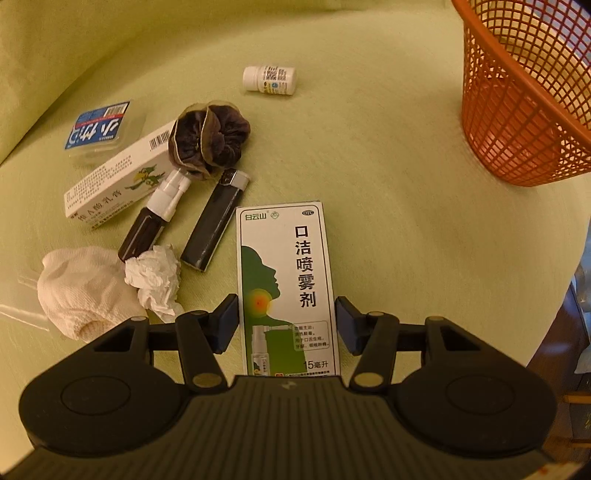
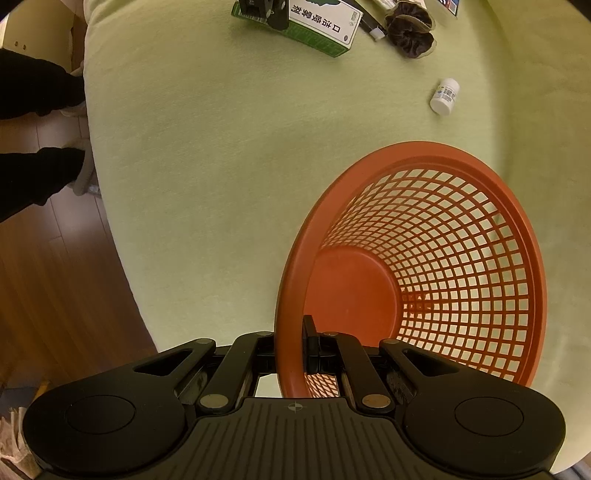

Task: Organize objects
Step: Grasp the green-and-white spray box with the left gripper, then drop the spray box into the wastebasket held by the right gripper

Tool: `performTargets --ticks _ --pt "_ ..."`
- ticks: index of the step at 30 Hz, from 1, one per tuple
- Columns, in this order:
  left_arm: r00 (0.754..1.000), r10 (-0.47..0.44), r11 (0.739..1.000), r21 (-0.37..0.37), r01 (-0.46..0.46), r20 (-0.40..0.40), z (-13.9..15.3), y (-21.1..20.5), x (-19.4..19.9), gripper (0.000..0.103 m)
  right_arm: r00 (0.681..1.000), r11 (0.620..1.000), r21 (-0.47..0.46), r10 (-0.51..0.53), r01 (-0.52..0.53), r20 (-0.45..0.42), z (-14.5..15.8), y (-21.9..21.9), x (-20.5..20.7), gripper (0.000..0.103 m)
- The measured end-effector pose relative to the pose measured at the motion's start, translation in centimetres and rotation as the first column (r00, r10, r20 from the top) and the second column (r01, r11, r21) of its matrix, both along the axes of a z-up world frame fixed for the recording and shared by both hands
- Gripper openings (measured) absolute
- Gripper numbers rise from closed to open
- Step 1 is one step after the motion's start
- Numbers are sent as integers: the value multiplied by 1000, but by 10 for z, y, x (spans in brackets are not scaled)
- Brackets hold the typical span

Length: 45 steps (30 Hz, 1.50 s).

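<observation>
A green-and-white spray box (image 1: 286, 280) lies lengthwise between the fingers of my left gripper (image 1: 287, 319), whose pads touch both long sides. In the right wrist view the same box (image 2: 321, 31) and left gripper (image 2: 266, 11) show at the top edge. My right gripper (image 2: 295, 332) is shut on the near rim of the orange mesh basket (image 2: 517, 206), which stands empty on the green cloth. One finger (image 2: 309, 332) shows inside the rim; the other is hidden behind it. The basket (image 1: 524, 92) stands far right in the left wrist view.
Left of the box lie a black lighter (image 1: 214, 221), a brown spray bottle (image 1: 151, 221), crumpled tissue (image 1: 155, 280), a white cloth (image 1: 81, 291), a white carton (image 1: 118, 181), a blue packet (image 1: 98, 125) and a dark scrunchie (image 1: 208, 140). A white pill bottle (image 1: 269, 79) lies apart. A person's legs (image 2: 37, 92) stand beyond the edge.
</observation>
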<state>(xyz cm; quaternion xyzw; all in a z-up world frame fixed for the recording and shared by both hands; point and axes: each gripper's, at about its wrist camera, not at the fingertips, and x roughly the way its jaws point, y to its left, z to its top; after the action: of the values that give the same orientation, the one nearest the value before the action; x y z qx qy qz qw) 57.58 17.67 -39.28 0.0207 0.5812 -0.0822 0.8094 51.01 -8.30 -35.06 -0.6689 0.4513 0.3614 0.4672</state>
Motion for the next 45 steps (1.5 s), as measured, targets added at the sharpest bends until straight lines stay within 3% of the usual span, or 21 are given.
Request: performTargets --ticks 11,17,21,29,34,40,45 --pt "984 -175 984 52 173 44 29 -2 -4 50 1000 1000 -6 29 -29 3 0 -4 0 1" --pt "957 -273 961 79 266 97 58 -5 -5 50 999 999 -7 46 -46 10 -1 -6 -6 1" --pt "924 -353 935 92 342 145 85 -10 -2 50 999 999 -7 50 -50 10 -2 -6 -6 1" --pt "822 -513 858 113 502 248 142 -29 12 50 997 997 -11 71 -71 8 -4 -4 -7 0" --pt "725 -623 779 139 612 294 168 -51 19 50 997 997 -7 75 -75 16 -4 -9 -8 0" --pt "613 -721 680 161 715 323 182 -77 28 50 997 997 1 71 -71 20 -7 -16 -10 0" --pt "553 -759 630 171 757 344 184 -100 41 50 997 997 2 76 -76 19 -7 -14 -9 0"
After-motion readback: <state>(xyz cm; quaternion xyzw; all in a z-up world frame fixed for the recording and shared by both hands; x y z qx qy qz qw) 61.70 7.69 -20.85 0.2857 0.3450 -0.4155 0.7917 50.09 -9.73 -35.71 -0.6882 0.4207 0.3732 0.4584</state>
